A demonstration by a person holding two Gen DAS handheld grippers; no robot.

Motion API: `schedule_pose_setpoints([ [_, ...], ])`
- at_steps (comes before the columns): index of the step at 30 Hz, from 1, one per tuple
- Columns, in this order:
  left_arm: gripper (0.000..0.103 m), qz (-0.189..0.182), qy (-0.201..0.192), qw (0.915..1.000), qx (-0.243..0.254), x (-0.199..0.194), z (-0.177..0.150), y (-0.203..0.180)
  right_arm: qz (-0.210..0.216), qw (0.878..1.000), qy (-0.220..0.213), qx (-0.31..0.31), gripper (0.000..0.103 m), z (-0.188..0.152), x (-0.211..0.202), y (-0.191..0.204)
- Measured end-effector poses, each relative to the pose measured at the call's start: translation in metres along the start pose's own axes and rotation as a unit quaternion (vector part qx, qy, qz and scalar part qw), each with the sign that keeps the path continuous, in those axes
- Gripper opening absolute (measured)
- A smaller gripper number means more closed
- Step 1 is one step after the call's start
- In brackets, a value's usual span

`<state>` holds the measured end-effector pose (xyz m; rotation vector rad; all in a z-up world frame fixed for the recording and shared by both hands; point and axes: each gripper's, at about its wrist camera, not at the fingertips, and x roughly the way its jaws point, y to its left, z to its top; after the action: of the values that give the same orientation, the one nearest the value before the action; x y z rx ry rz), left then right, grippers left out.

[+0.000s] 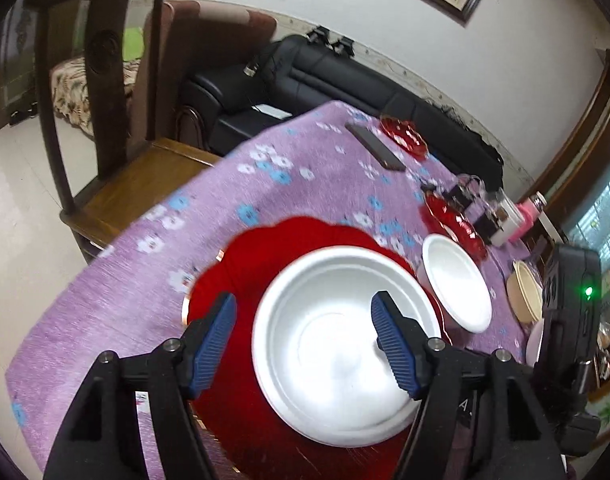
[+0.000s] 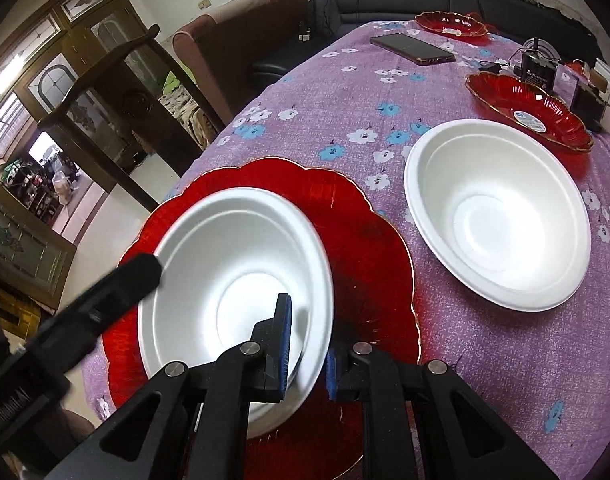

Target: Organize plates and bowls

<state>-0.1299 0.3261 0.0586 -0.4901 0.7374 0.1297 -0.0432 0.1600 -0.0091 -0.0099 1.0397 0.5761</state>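
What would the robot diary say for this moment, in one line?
right gripper: shut on white bowl rim | bowl: on big red plate | left gripper: open above bowl | second white bowl: on tablecloth

The left gripper (image 1: 305, 344) hung tilted, its blue-padded fingers (image 1: 215, 344) spread wide with a gap between them, gripping nothing. The right gripper (image 2: 307, 348) had its jaws drawn close together, pinching a thin white rim between the pads (image 2: 284, 346), one pad inside the rim and one outside. In the right wrist view the left gripper's black finger reached in from the left side.
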Motion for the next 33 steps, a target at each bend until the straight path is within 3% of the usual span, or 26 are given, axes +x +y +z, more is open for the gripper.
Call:
schedule_pose_setpoints([
  [4, 0.069, -0.003, -0.012, 0.9997, -0.019, -0.006, 0.003, 0.007, -0.002, 1.000, -0.011, -0.004, 0.017, 0.000, 0.000, 0.001],
  [9, 0.070, -0.008, -0.022, 0.9995, -0.020, -0.014, 0.003, 0.006, 0.009, 0.999, -0.040, 0.001, 0.037, -0.001, -0.010, 0.001],
  [18, 0.073, -0.003, -0.026, 0.9995, -0.018, -0.023, 0.001, 0.000, 0.020, 0.992, -0.121, 0.013, 0.053, -0.005, -0.069, -0.015],
  [25, 0.076, -0.005, -0.026, 0.9996, 0.002, -0.029, -0.003, -0.019, -0.010, 0.989, -0.139, 0.048, 0.058, -0.028, -0.107, -0.069],
  [33, 0.077, -0.013, -0.015, 0.9988, 0.045, -0.029, -0.014, -0.055, -0.037, 0.984, -0.139, 0.101, 0.058, -0.054, -0.122, -0.129],
])
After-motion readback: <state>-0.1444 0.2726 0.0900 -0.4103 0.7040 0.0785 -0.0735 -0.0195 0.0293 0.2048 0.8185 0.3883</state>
